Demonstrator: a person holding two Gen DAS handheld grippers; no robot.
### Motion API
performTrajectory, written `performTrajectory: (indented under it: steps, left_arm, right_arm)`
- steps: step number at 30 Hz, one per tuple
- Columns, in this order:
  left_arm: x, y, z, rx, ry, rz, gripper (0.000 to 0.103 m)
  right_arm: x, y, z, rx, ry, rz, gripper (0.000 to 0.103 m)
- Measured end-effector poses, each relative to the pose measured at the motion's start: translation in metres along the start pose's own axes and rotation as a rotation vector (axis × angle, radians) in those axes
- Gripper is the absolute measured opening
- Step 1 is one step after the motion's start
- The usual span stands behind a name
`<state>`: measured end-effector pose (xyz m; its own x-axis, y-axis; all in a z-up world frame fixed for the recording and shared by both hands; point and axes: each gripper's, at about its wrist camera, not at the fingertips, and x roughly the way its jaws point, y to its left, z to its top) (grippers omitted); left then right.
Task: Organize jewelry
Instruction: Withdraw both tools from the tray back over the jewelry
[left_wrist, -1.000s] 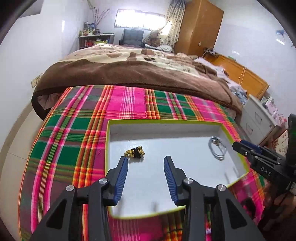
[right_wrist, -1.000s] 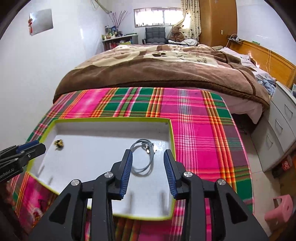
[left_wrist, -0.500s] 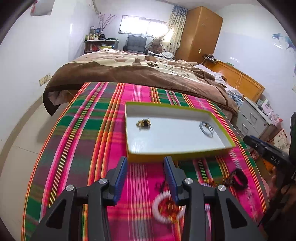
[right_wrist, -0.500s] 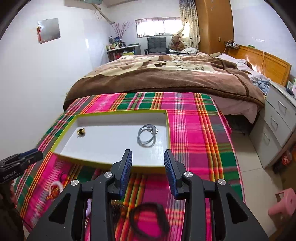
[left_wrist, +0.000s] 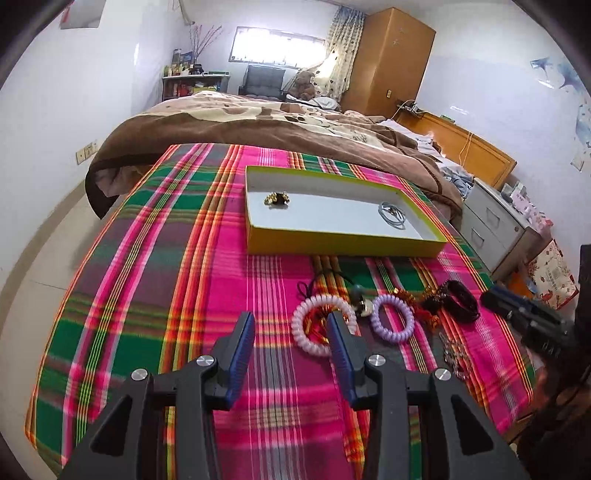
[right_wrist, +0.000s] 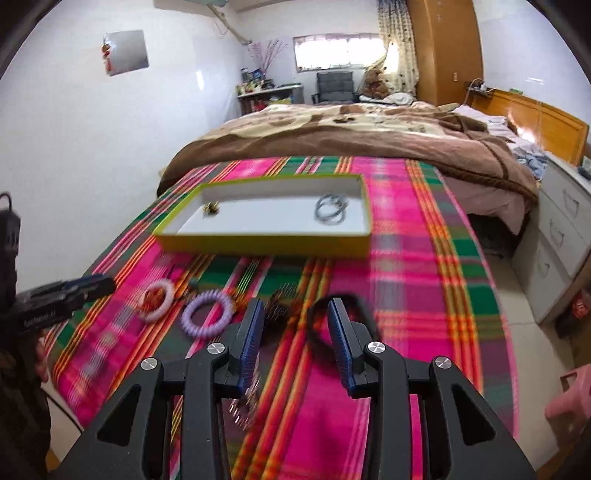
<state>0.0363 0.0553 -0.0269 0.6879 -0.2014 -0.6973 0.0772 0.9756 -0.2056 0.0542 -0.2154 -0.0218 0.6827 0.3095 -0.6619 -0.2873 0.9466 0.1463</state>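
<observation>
Hovering with jaws parted and empty, the left gripper (left_wrist: 291, 334) is facing the pink coil hair tie (left_wrist: 320, 324) just to its right, the right gripper (right_wrist: 295, 322) hanging open over the black band (right_wrist: 341, 317).

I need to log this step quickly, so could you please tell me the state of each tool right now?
Left tool: open, holding nothing.
Right tool: open, holding nothing.

The lettering on the left gripper (right_wrist: 62, 312) seems too blurred to read.
</observation>
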Motion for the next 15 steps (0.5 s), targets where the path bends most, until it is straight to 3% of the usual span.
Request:
performTrajectory:
  steps: [15]
  left_arm:
    - [-0.014, 0.007, -0.017, -0.025, -0.011, -0.006, 0.04]
  right_arm:
    - [0.019, 0.025, -0.045, -0.022, 0.112, 0.058, 0.037]
